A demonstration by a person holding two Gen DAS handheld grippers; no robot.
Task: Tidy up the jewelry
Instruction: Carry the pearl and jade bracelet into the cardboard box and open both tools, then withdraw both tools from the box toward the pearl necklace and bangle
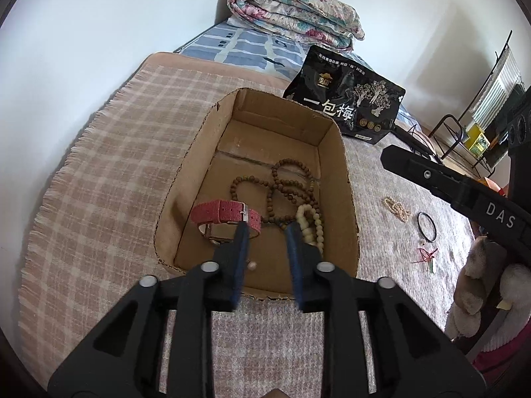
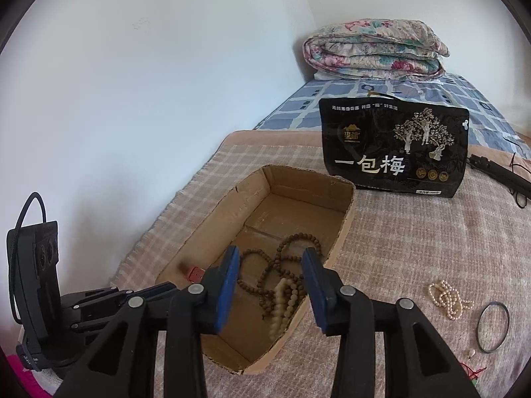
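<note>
A: Both tongs, left [image 1: 265, 229] and right [image 2: 270, 265], hang apart and empty over the cardboard box [image 1: 348, 179], which holds the beads [image 1: 288, 182] and red watch [image 1: 225, 215].

B: The pearl strand [image 2: 448, 300] lies outside the box; a careless pinch could snag the bed blanket [image 2: 415, 232].

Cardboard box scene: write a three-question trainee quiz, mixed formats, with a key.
1. True or false: the red-strapped watch lies inside the cardboard box.
2. Which lies outside the box? A) brown bead strand B) pearl bracelet C) cream bead strand
3. Fill in: both the left gripper and the right gripper are ____.

Key: 1 true; 2 B; 3 open.
</note>
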